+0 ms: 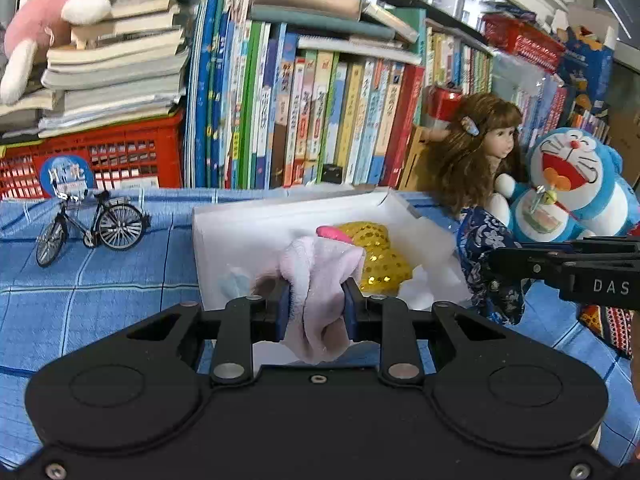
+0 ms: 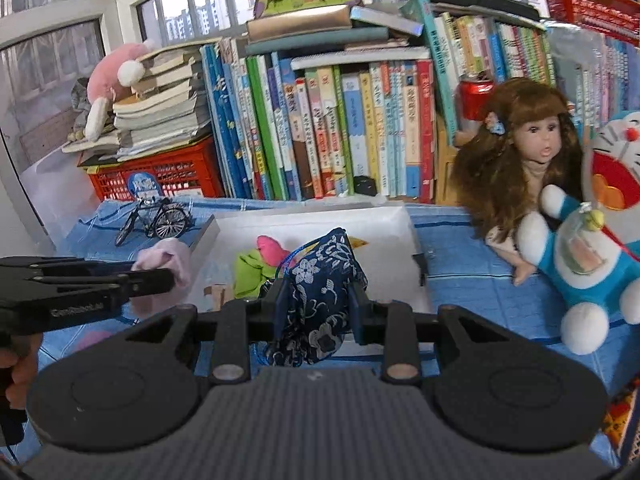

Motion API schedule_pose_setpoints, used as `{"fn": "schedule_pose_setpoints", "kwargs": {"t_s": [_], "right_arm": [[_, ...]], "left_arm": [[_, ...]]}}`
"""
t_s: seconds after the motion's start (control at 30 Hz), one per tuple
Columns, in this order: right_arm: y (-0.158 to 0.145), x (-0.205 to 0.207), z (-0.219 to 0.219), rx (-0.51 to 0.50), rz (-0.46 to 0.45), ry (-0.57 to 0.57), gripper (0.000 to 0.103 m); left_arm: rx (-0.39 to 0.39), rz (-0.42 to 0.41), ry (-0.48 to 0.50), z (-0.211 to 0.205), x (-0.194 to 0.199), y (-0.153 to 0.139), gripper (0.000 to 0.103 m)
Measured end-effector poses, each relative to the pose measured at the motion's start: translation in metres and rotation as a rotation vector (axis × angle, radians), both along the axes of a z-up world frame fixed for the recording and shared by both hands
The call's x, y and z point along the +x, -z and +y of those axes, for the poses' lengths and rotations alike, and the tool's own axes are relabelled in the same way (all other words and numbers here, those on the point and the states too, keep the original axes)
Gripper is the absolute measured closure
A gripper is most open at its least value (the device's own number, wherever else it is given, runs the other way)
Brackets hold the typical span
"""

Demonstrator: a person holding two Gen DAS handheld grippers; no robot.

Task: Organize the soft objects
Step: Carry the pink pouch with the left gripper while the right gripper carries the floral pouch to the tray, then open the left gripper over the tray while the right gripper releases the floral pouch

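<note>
The blue plush cat [image 2: 600, 256] is cut off by the right wrist view's edge.

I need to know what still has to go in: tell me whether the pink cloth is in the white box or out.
Out. The pink cloth is bunched between the left hand-held gripper pads, held at the near-left edge of the white box.

Model bicycle [image 1: 90, 222] stands upright on the blue checked cloth [image 1: 100, 276], left of frame. Behind it, a red crate [image 1: 120, 156] carries stacked books [image 1: 116, 68]. Upright book row [image 1: 304, 120] fills centre background. Red can [image 2: 476, 96] sits among the books, upper right. Windows [image 2: 192, 8] along the top.
</note>
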State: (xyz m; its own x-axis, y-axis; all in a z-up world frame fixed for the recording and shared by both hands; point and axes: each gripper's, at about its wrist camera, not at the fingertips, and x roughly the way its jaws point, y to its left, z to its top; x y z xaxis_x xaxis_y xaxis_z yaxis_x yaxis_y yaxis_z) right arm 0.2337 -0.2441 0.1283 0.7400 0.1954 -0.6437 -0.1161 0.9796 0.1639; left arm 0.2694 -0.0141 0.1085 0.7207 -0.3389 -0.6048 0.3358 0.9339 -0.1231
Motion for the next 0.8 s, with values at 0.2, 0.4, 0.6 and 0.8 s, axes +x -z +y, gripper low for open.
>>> {"fn": "schedule_pose_setpoints", "kwargs": {"t_s": [0.2,0.4,0.6,0.8], "right_arm": [[0.009,0.023,0.019,0.002,0.052,-0.01,0.067],[0.026,0.057,0.025,0.072,0.162,0.029,0.066],[0.045,0.08,0.034,0.088,0.238,0.054,0.067],[0.06,0.098,0.046,0.054,0.284,0.072,0.066]], "left_arm": [[-0.012,0.067,-0.031,0.002,0.024,0.017,0.078],[-0.002,0.129,-0.049,0.005,0.044,0.037,0.078],[0.018,0.166,-0.052,0.005,0.058,0.054,0.078],[0.02,0.159,-0.066,0.005,0.07,0.06,0.077]]}}
